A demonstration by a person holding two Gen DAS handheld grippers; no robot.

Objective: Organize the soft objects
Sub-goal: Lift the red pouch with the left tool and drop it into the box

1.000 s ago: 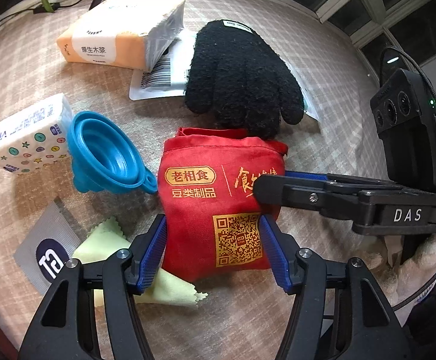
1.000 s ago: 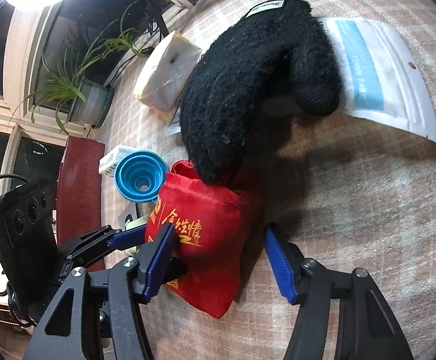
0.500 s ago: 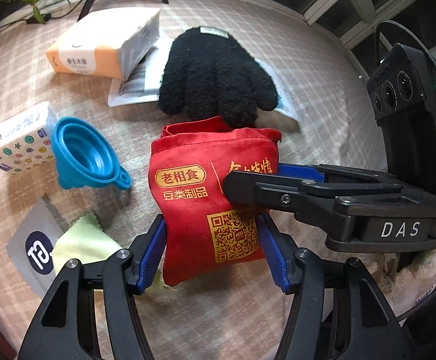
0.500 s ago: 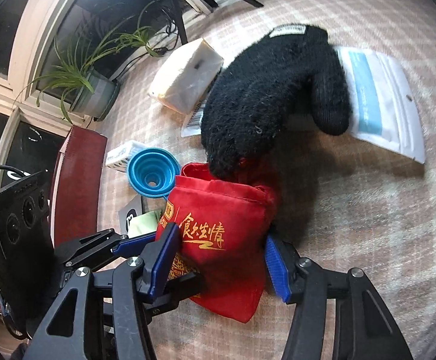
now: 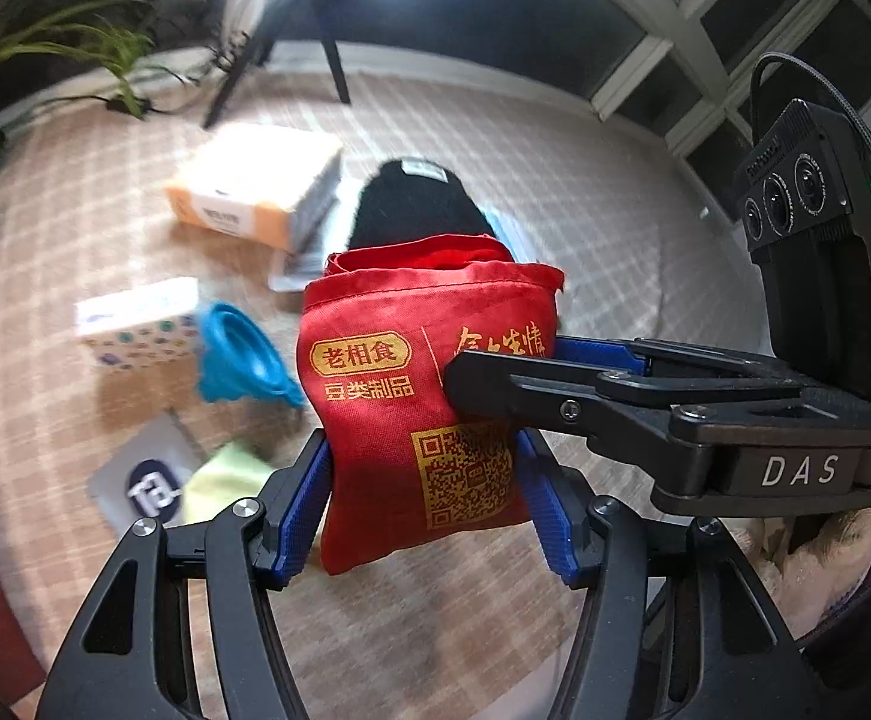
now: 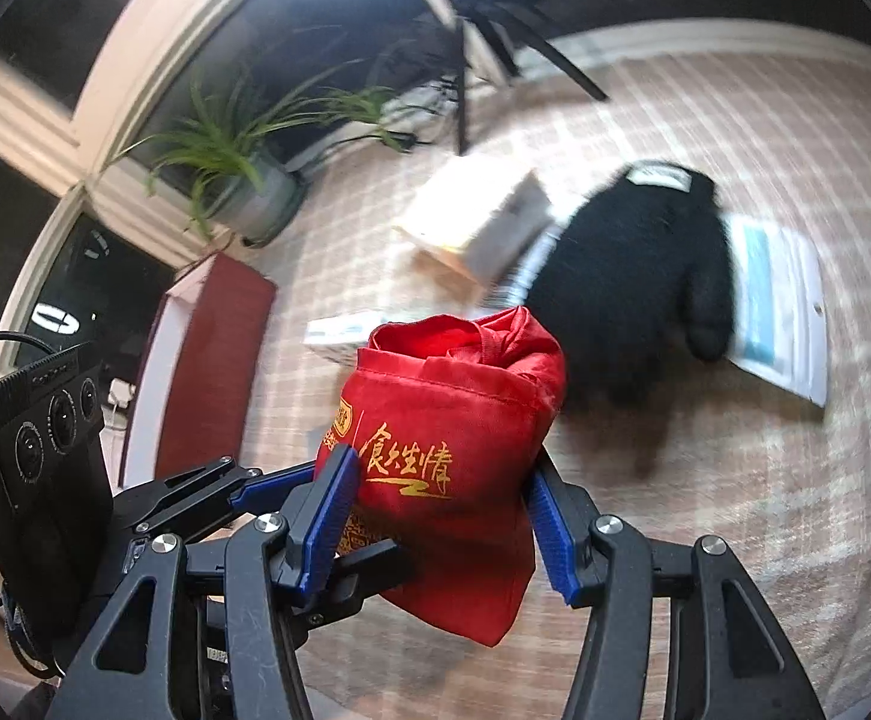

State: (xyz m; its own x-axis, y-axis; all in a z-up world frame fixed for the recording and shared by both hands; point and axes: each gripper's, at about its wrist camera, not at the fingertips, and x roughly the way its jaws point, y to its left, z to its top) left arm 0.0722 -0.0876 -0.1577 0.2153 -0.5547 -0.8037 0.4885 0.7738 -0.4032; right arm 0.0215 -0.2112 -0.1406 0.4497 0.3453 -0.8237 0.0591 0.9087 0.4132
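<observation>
A red fabric pouch (image 5: 417, 396) with gold print and a QR code hangs in the air above the checked cloth. My left gripper (image 5: 426, 510) is shut on its lower part. My right gripper (image 6: 435, 510) is shut on the same pouch (image 6: 453, 450) from the side, and its black finger crosses the pouch in the left wrist view. A black fuzzy glove (image 6: 639, 288) lies on the cloth behind the pouch, partly hidden in the left wrist view (image 5: 411, 204).
On the cloth lie an orange tissue pack (image 5: 255, 186), a small patterned tissue pack (image 5: 135, 321), a blue collapsible funnel (image 5: 243, 360), a yellow-green cloth (image 5: 225, 480), a grey card (image 5: 147, 486) and a white-blue packet (image 6: 777, 306). A potted plant (image 6: 237, 180) stands at the far edge.
Both grippers have closed on the red pouch and lifted it off the cloth. The table objects now look smaller, lower and blurred.
</observation>
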